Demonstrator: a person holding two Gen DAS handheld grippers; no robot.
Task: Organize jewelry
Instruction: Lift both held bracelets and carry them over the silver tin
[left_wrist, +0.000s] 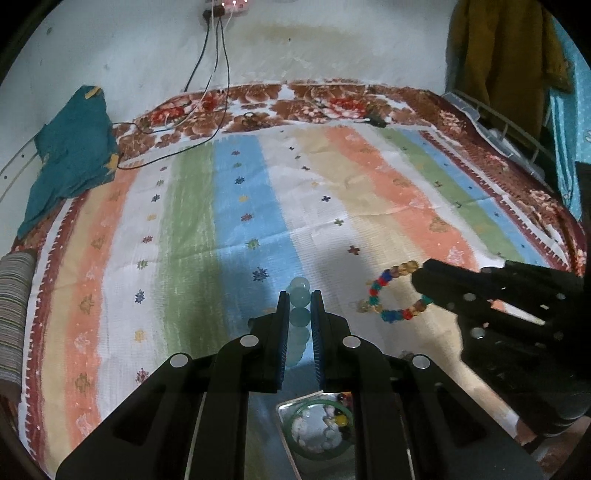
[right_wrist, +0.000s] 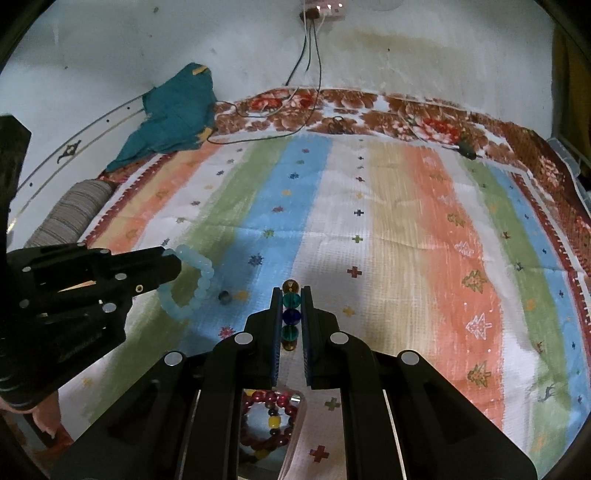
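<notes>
Beads look light and slippery; left gripper (left_wrist: 300, 306) pinches the aqua bracelet (left_wrist: 299, 325), right gripper (right_wrist: 290, 306) pinches the multicolour bracelet (right_wrist: 290, 314), both mid-strand.

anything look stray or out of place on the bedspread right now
One thing: a single dark loose bead lies alone on the bedspread, just beside the pale blue bracelet held in the left gripper. It belongs to no strand. The multicolour bracelet in the right gripper looks intact.
</notes>
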